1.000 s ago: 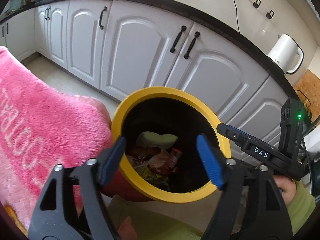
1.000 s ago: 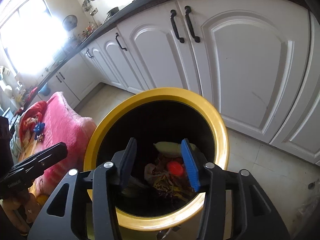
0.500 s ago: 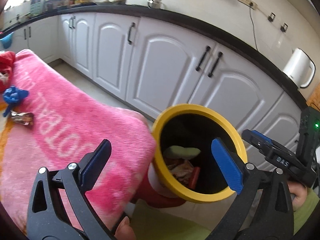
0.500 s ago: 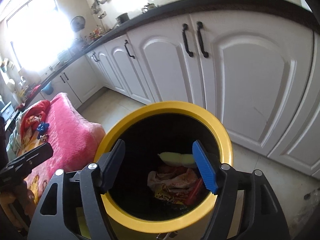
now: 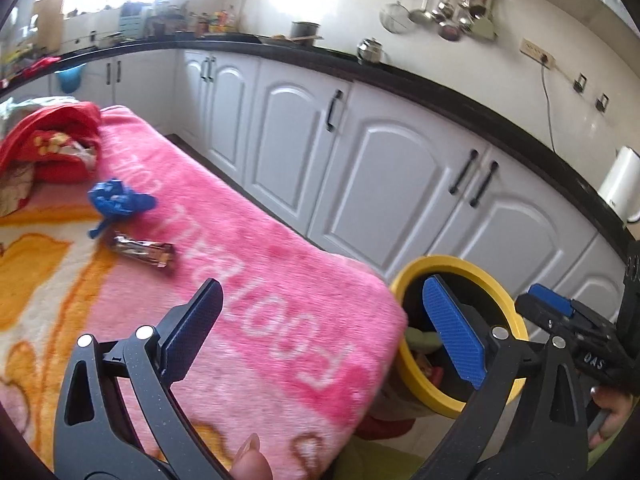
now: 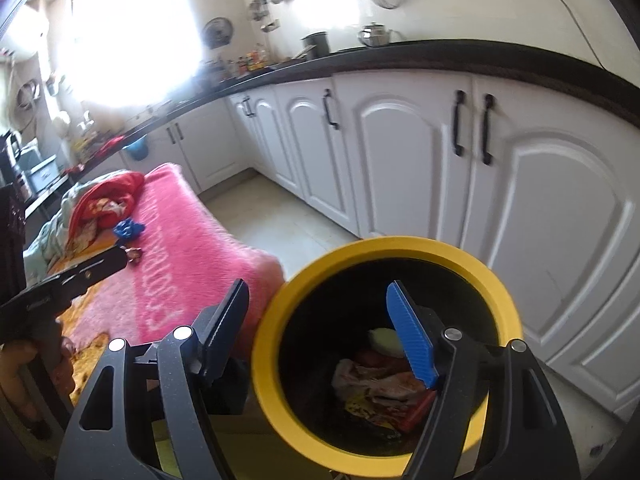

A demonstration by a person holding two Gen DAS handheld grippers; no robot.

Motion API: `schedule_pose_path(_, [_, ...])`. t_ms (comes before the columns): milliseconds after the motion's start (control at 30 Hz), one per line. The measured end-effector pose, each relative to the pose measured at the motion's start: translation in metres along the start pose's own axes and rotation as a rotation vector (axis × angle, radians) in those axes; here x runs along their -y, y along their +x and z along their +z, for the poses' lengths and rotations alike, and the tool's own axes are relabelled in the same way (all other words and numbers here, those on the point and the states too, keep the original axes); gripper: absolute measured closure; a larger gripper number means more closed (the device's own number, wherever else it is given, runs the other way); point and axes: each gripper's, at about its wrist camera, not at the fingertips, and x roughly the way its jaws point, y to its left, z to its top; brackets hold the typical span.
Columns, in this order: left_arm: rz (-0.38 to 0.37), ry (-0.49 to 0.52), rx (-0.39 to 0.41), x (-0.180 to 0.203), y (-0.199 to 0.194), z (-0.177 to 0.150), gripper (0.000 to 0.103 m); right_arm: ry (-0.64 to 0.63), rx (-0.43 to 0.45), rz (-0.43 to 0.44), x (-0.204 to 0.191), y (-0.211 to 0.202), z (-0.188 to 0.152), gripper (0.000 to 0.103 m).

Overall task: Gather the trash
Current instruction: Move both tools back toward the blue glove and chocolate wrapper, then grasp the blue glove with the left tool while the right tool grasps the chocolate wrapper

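at 4 o'clock in left view, yellow bin (image 5: 505, 312) w/ trash is half hidden by pink blanket (image 5: 260, 300) & empty, spread left gripper (image 5: 324, 332); right gripper (image 6: 320, 332) empty, gaping over it; wrapper (image 5: 142, 254) & blue scrap (image 5: 118, 200) at 10.

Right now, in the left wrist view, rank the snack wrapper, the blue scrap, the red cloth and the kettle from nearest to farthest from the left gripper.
1. Snack wrapper, on the pink blanket, ahead and left of the left gripper.
2. Blue scrap, just beyond the wrapper.
3. Red cloth, far left end of the blanket.
4. Kettle, on the counter, far right.
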Motion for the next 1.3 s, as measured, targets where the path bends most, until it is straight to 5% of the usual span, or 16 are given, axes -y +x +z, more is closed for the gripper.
schedule_pose_path(833, [0.2,-0.287,0.119,-0.148,-0.038,0.018,0.011,-0.312,-0.119,0.222,-0.164,0.08,0.006,0.034])
schedule_pose_path(1300, [0.202,-0.41,0.096,-0.218,-0.023,0.043,0.011,-0.498,-0.199,0.342,-0.249,0.172,0.024,0.038])
